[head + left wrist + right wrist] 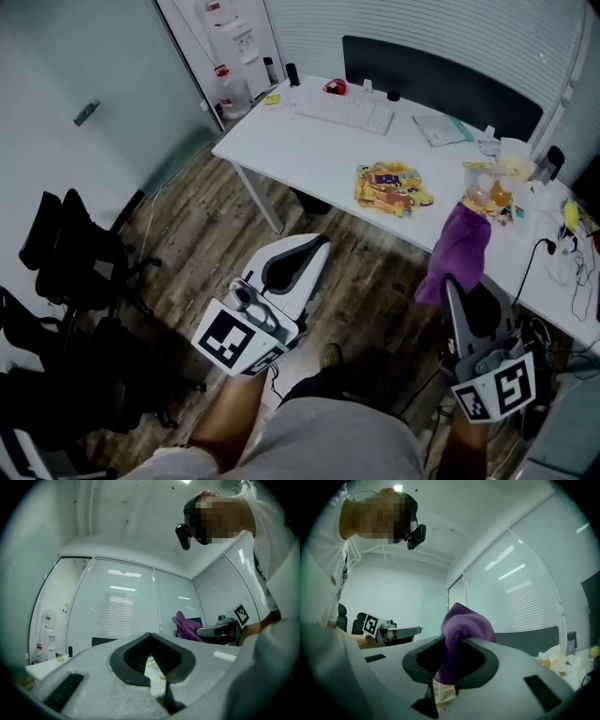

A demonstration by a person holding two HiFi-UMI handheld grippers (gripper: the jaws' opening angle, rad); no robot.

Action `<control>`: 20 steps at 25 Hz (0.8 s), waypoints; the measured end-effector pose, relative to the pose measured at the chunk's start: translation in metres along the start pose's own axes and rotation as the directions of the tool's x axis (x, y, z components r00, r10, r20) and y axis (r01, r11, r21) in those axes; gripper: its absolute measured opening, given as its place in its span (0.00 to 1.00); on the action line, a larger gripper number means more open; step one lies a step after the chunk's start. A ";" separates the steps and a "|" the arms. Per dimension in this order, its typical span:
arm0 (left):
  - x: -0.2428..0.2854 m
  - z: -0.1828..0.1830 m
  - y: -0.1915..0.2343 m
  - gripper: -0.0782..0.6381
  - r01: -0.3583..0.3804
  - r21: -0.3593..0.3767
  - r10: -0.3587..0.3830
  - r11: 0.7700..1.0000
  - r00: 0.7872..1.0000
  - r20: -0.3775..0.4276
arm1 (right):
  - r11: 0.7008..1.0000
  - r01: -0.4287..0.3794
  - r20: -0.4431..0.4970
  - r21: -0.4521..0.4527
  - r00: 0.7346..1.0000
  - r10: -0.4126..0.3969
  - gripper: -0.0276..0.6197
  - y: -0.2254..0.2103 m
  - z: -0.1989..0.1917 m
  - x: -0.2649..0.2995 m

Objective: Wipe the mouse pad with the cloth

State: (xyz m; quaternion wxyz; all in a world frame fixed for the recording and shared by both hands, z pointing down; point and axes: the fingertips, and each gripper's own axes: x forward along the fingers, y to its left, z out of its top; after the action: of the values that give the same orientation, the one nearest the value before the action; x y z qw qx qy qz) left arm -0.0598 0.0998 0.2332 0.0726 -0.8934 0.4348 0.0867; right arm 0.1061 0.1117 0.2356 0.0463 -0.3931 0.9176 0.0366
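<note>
The mouse pad (392, 187), yellow with a colourful print, lies flat on the white desk (309, 150), far ahead of both grippers. My right gripper (452, 283) is shut on a purple cloth (457, 246), which bunches up above the jaws over the floor near the desk's front edge. In the right gripper view the cloth (461, 634) fills the gap between the jaws of the right gripper (452, 660). My left gripper (322, 242) is held over the wooden floor with its jaws closed on nothing. In the left gripper view the left gripper (151, 654) points upward, and the cloth (187, 626) shows beyond it.
A white keyboard (345, 111) and a red object (335, 86) lie at the desk's back, before a dark panel (441, 84). Bottles and clutter (506, 183) crowd the desk's right end. Black chairs (66, 253) stand at the left. A water dispenser (234, 47) stands behind.
</note>
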 end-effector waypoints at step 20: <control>0.028 -0.037 0.117 0.13 0.090 -0.048 -0.089 0.995 0.996 0.018 | 0.991 0.116 -0.070 -0.068 0.990 -0.121 0.15 -0.006 -0.024 0.107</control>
State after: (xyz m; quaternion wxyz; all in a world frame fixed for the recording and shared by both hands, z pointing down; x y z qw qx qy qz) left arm -0.1317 0.0000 0.2565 0.0581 -0.9127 0.3915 0.1012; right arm 0.0354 0.0282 0.2470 0.0016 -0.4493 0.8921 0.0485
